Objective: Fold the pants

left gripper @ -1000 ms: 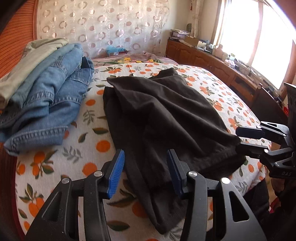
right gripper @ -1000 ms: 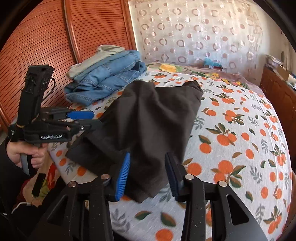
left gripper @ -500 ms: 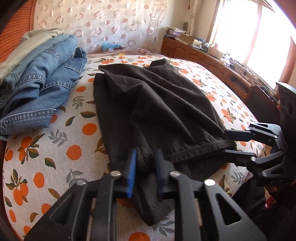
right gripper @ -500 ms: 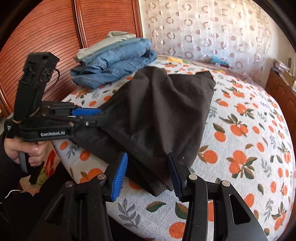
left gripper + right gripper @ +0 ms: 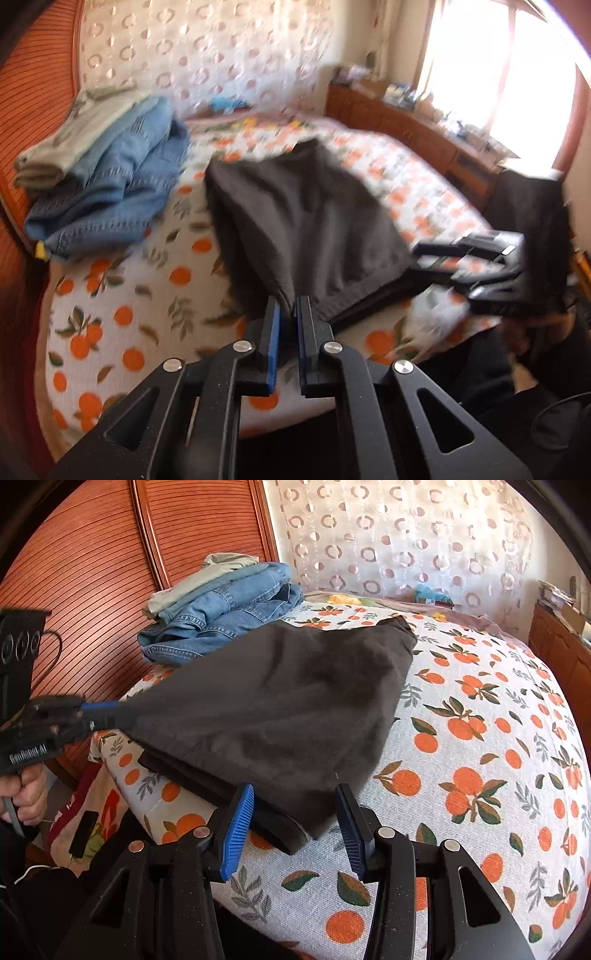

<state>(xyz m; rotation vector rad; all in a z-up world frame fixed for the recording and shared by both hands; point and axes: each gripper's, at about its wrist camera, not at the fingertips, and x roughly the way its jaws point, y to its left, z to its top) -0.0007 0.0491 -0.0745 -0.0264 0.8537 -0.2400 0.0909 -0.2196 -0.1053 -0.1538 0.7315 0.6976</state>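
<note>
The dark brown pants (image 5: 306, 221) lie on the orange-print bedsheet (image 5: 122, 295), also in the right wrist view (image 5: 280, 709). My left gripper (image 5: 287, 306) is shut on the near left corner of the pants and lifts it off the bed; it shows at the left of the right wrist view (image 5: 110, 712). My right gripper (image 5: 293, 812) is open, its blue pads either side of the near right corner of the pants, where a lower layer still rests on the bed. It appears at the right of the left wrist view (image 5: 428, 262).
A stack of folded blue jeans (image 5: 229, 613) with a pale garment on top sits at the far left by the ribbed wooden headboard (image 5: 74, 572). A wooden cabinet (image 5: 424, 144) runs under the window on the right. The bed edge is just below the grippers.
My left gripper closed on the pants' near corner and has lifted it, pulling the top layer taut. My right gripper moved in around the other near corner, still open.
</note>
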